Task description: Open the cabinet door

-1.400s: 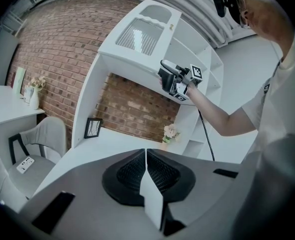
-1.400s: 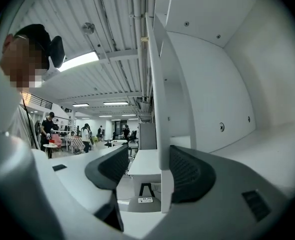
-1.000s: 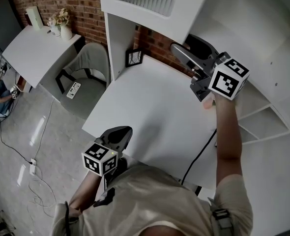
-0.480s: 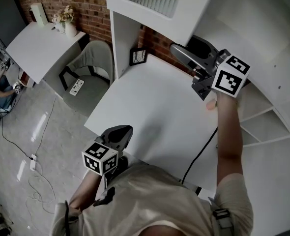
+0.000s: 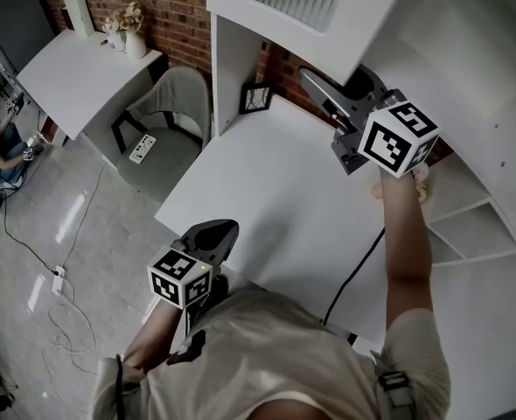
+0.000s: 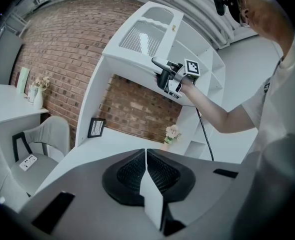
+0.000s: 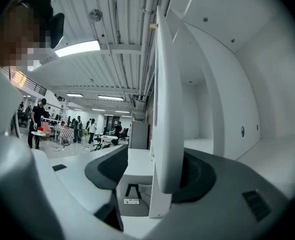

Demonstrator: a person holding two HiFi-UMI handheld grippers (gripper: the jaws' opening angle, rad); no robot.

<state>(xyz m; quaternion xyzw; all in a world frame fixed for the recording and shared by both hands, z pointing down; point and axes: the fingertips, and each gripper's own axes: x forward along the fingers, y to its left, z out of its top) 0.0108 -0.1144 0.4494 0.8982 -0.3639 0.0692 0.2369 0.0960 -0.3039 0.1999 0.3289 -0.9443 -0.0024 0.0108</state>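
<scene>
Door (image 7: pixel 167 109) looks light but stiff, best pulled by the free edge the unclenched right claw (image 7: pixel 155 171) straddles; left claw (image 6: pixel 146 169) is clenched, empty.

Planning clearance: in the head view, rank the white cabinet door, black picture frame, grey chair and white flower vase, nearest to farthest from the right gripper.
1. White cabinet door, between the opening jaws of the right gripper.
2. Black picture frame, on the white desk.
3. Grey chair, left of it.
4. White flower vase, farthest left.
</scene>
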